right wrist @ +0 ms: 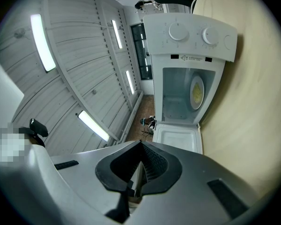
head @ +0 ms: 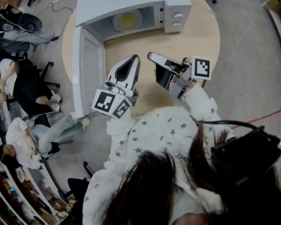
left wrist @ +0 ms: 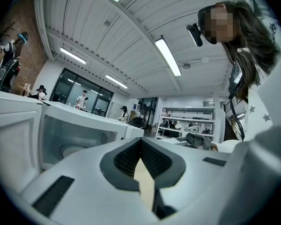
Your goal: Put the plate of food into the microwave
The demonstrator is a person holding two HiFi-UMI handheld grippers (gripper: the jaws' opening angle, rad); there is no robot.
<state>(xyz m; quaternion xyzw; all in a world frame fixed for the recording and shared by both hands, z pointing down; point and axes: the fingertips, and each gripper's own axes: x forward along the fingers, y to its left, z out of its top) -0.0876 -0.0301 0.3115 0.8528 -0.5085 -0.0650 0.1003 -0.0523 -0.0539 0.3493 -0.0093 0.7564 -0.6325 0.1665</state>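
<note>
The white microwave (head: 131, 3) stands on the far side of a round wooden table (head: 196, 41) with its door (head: 88, 69) swung wide open to the left. The plate of yellow food (head: 127, 19) sits inside the cavity. My left gripper (head: 133, 59) hovers over the table in front of the microwave, beside the open door, jaws shut and empty. My right gripper (head: 151, 55) is just to its right, also shut on nothing. In the right gripper view the plate (right wrist: 196, 92) shows inside the microwave (right wrist: 192, 41). The left gripper view shows the microwave (left wrist: 84, 125) from low down.
Several people sit on chairs on the floor at the left (head: 23, 83). A white cable (head: 234, 50) and a red one (head: 267, 116) run over the floor at the right. A black case (head: 246, 156) lies at the lower right.
</note>
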